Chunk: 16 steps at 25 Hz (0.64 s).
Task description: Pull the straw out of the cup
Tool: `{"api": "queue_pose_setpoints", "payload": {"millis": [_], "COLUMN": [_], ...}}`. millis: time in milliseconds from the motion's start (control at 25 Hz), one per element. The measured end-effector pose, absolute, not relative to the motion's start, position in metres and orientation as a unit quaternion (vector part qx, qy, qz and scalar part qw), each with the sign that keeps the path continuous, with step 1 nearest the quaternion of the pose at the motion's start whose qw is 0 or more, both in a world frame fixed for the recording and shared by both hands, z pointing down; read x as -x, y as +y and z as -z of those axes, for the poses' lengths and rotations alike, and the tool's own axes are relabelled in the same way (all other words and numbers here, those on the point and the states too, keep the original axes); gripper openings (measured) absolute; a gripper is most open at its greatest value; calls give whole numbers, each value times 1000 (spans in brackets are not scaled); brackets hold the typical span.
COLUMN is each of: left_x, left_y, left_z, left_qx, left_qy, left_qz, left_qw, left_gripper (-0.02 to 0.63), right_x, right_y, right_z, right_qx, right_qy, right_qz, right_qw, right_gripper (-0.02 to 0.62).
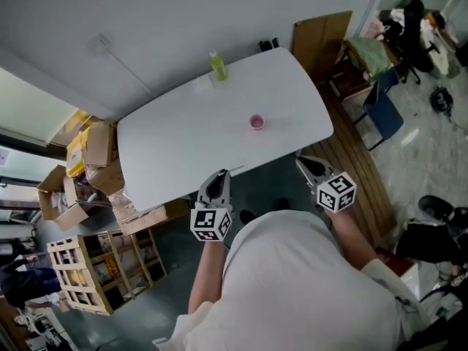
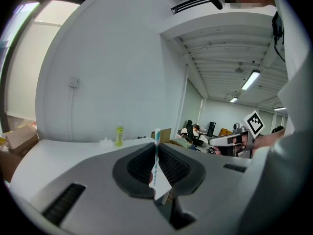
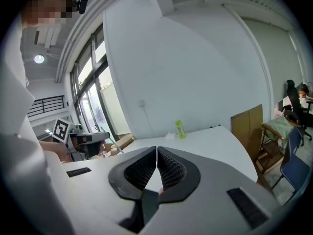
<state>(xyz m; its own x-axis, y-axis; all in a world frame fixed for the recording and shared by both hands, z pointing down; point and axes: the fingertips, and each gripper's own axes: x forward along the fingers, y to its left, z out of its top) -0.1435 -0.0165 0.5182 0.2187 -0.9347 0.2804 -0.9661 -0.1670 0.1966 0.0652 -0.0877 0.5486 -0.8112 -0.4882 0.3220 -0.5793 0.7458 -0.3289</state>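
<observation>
A small pink cup stands near the middle of the white table, with no straw showing in it. My left gripper is shut on a white straw with teal stripes, which stands upright between the pads. In the head view this gripper hovers just off the table's near edge, well short of the cup. My right gripper has its jaws shut with nothing between them. It hangs off the near edge to the right, also apart from the cup.
A yellow-green bottle stands at the table's far edge by the wall, seen in both gripper views. Cardboard boxes and a wooden crate sit to the left. A blue chair and clutter stand at the right.
</observation>
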Motion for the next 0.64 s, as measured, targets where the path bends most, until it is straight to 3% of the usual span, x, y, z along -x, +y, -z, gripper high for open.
{"api": "queue_pose_setpoints", "payload": {"millis": [640], "left_x": [152], "left_y": [-15], "left_z": [-513], "left_qx": [-763], "left_qy": [-624], "left_qz": [-37], "left_qw": [164], "left_gripper": [23], "right_x": [-54], "right_y": [-84], "right_z": [-545], "right_qx": [-287], "right_qy": [-930], "right_qz": [-198], "right_qw": [114], "right_gripper": [38]}}
